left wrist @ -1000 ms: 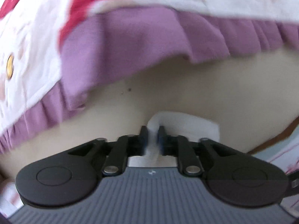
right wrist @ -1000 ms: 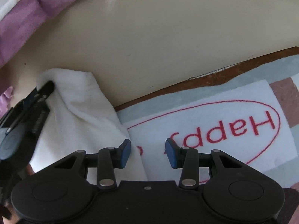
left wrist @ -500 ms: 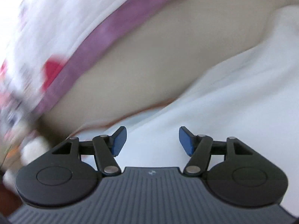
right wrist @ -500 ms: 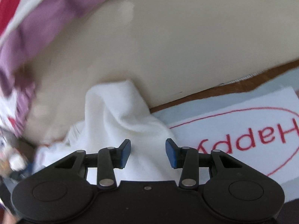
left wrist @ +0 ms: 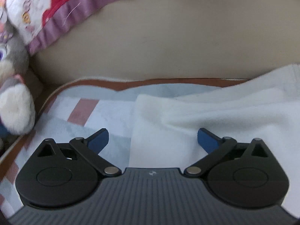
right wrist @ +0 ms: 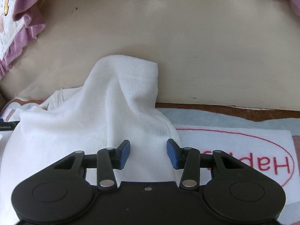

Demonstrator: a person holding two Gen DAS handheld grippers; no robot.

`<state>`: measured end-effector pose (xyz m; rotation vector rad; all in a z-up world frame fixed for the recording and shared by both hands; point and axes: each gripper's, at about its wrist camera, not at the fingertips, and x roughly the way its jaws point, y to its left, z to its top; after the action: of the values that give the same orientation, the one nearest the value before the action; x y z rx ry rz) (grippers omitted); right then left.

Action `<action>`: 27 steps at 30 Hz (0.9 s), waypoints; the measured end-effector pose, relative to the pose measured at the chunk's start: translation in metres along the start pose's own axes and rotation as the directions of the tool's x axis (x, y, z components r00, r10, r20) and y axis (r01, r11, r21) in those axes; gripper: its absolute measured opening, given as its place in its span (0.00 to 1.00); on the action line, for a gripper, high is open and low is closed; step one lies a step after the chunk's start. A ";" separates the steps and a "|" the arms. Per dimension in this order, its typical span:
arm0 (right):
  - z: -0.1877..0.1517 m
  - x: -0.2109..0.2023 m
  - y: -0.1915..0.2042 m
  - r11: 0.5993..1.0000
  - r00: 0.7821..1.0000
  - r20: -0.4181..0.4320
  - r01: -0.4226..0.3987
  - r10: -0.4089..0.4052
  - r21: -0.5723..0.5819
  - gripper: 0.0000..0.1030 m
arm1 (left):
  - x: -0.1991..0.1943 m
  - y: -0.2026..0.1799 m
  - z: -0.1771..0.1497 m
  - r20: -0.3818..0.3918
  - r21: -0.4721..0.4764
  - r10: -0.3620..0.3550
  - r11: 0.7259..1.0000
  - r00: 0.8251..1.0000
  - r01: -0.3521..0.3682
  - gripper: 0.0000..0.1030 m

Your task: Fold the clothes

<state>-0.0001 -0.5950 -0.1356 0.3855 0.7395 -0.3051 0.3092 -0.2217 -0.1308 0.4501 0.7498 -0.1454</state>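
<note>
A patterned mat point(left wrist: 105, 116) lies against a beige panel point(left wrist: 178, 37); one white garment point(right wrist: 105, 123) is heaped on it, one plush toy point(left wrist: 15, 101) beside. Left gripper point(left wrist: 152, 137), jaws just opened wide, holds nothing; right gripper point(right wrist: 148, 151), half open, grips nothing

We see a plain white fleece garment point(right wrist: 97, 123), no print on it, lying on the mat point(left wrist: 105, 112). That mat gives us pale blue and white blocks, dusty pink rectangles and a rust-brown border; right of the garment it carries red lettering point(right wrist: 262, 163) inside a thin red oval on white. Behind the mat we have a flat beige panel point(right wrist: 187, 37), with a few small dark specks. Above the panel hangs a quilt point(left wrist: 37, 9): white with red patches and little printed figures, trimmed in a mauve-purple ruffle. Left of the mat sits a grey and white plush toy point(left wrist: 15, 101) with touches of pink. Both grippers show black bodies and blue pads point(left wrist: 99, 140).
</note>
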 end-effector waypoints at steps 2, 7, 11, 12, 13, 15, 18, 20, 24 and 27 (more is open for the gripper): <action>0.001 0.006 0.003 1.000 1.000 0.016 -0.010 0.011 -0.024 0.02 | -0.005 -0.002 0.003 0.002 0.039 -0.046 0.998 0.999 0.046 0.32; 0.016 -0.032 0.008 0.987 0.960 0.240 0.155 -0.144 -0.029 0.00 | -0.060 -0.039 0.006 0.378 0.287 0.151 0.919 0.913 -0.271 0.00; 0.027 -0.056 -0.018 0.967 0.908 0.332 0.236 -0.254 0.095 0.01 | -0.058 -0.009 0.032 0.293 0.071 0.181 0.975 0.939 -0.210 0.03; 0.027 -0.052 -0.028 0.973 0.929 0.302 0.175 -0.213 0.149 0.01 | -0.051 -0.001 0.032 0.244 0.031 0.169 0.983 0.955 -0.182 0.08; 0.026 -0.048 -0.039 0.972 0.946 0.275 0.115 -0.169 0.205 0.01 | -0.045 0.007 0.033 0.196 -0.010 0.155 0.988 0.968 -0.156 0.27; 0.026 -0.040 -0.059 0.950 0.971 0.226 0.000 -0.074 0.311 0.09 | -0.030 0.024 0.024 0.110 -0.089 0.102 0.992 0.989 -0.092 0.60; 0.032 -0.014 -0.049 0.952 0.988 0.129 -0.120 0.086 0.282 0.25 | -0.025 0.043 0.007 0.040 -0.152 0.016 0.988 0.999 -0.010 0.63; 0.039 0.004 -0.036 0.960 0.989 0.025 -0.149 0.148 0.237 0.69 | -0.020 0.052 -0.004 0.009 -0.172 -0.028 0.985 1.000 0.029 0.67; 0.046 0.020 -0.001 0.998 0.998 -0.011 -0.065 0.065 0.009 0.68 | -0.008 0.068 -0.016 -0.029 -0.218 -0.152 0.966 0.988 0.142 0.77; 0.050 0.039 0.012 0.989 1.000 0.009 0.018 -0.017 -0.144 0.68 | 0.006 0.073 -0.017 -0.047 -0.267 -0.268 0.931 0.962 0.247 0.86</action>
<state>0.0615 -0.6118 -0.1261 0.2411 0.7531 -0.2679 0.3238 -0.1488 -0.1209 0.1063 0.8951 -0.2724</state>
